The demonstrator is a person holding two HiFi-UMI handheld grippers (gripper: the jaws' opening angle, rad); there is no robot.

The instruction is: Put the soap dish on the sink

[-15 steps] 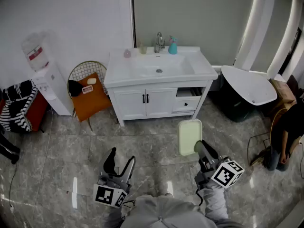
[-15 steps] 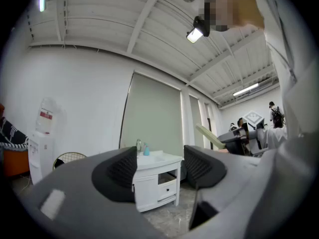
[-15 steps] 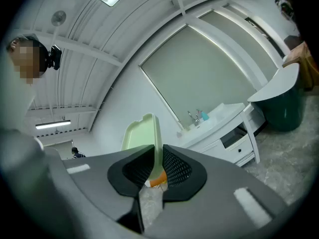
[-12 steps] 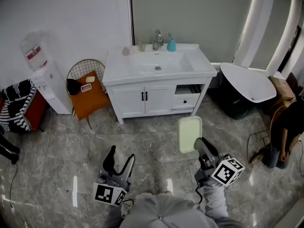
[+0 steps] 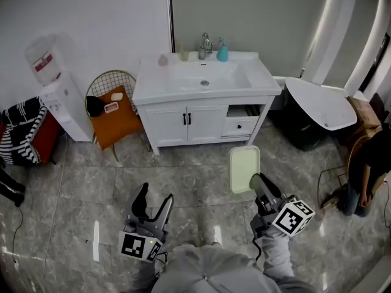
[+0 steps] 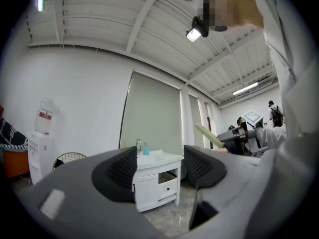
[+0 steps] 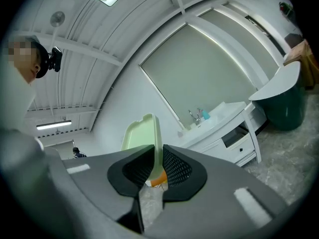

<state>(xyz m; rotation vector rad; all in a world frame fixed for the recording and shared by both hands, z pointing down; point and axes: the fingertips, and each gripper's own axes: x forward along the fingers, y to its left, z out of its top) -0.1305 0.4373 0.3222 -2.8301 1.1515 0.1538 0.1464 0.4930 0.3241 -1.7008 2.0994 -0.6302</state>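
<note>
My right gripper [image 5: 255,181] is shut on the edge of a pale green soap dish [image 5: 244,169], held upright over the marble floor; in the right gripper view the soap dish [image 7: 144,136] rises from between the jaws. The white sink [image 5: 205,79] on its vanity stands ahead against the back wall, well apart from the dish, and shows small in the right gripper view as the sink [image 7: 219,114]. My left gripper [image 5: 153,203] hangs low at the left, open, with nothing between its jaws. In the left gripper view the sink [image 6: 155,159] shows beyond the gap.
A tap [image 5: 205,45], a teal spray bottle [image 5: 222,53] and small bottles stand at the sink's back. One vanity drawer [image 5: 242,125] is pulled open. A chair with an orange cushion [image 5: 112,118] and a water dispenser [image 5: 56,94] stand left. A white tub [image 5: 321,107] and a crouching person [image 5: 364,170] are right.
The view has shifted slightly. Both grippers keep their poses; the soap dish stays clamped in the right gripper.
</note>
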